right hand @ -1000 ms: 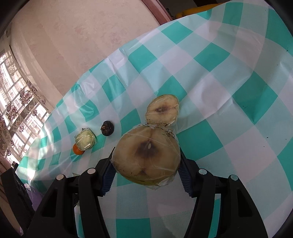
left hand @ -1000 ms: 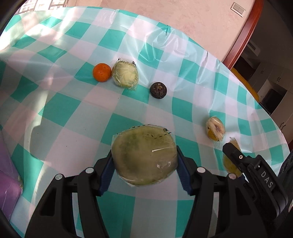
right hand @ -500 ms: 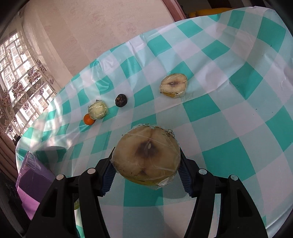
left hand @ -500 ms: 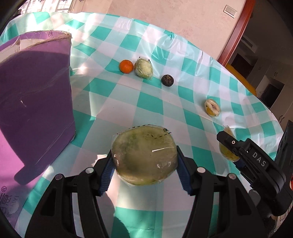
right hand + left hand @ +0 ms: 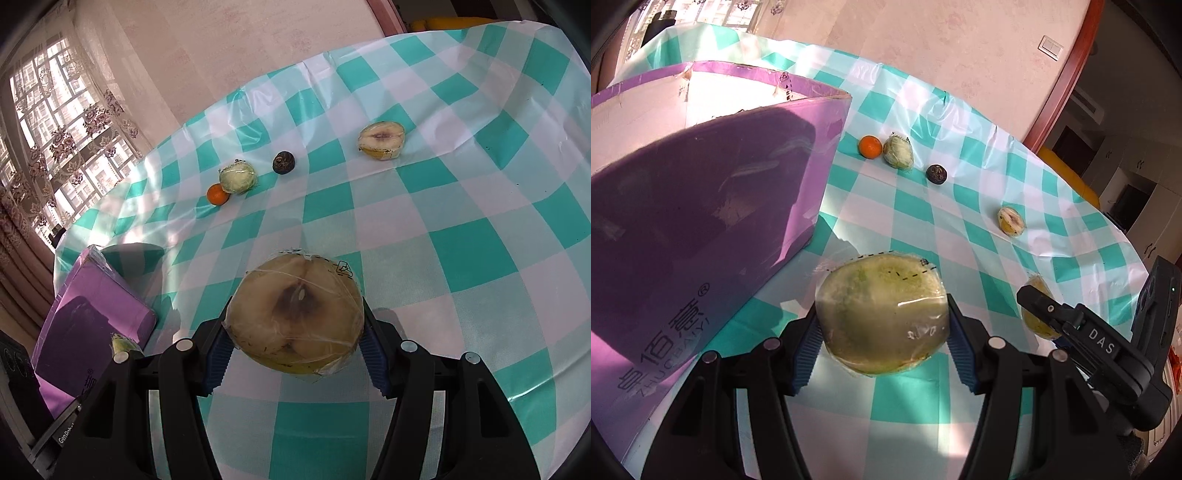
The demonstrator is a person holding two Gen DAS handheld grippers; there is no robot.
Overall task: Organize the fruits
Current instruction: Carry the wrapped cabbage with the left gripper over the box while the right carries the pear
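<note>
My left gripper (image 5: 882, 334) is shut on a plastic-wrapped green fruit half (image 5: 882, 314), held above the checked tablecloth beside the purple box (image 5: 701, 221). My right gripper (image 5: 293, 341) is shut on a wrapped brown-cored fruit half (image 5: 295, 314); it also shows in the left wrist view (image 5: 1039, 312). On the cloth lie an orange (image 5: 870, 146), a wrapped green fruit (image 5: 897, 151), a dark round fruit (image 5: 936, 174) and a wrapped cut half (image 5: 1011, 220). The same ones appear in the right wrist view: orange (image 5: 217, 194), green fruit (image 5: 238, 176), dark fruit (image 5: 283, 162), cut half (image 5: 381, 140).
The purple box (image 5: 88, 317) stands at the table's left side, its open top (image 5: 731, 96) lit by the sun. The right gripper's black body (image 5: 1108, 354) is close on the right of my left gripper. A window with curtains (image 5: 55, 129) is behind the table.
Both grippers have drawn back and up from the cloth with their fruits still held. The purple box has come closer and fills the left of the left wrist view.
</note>
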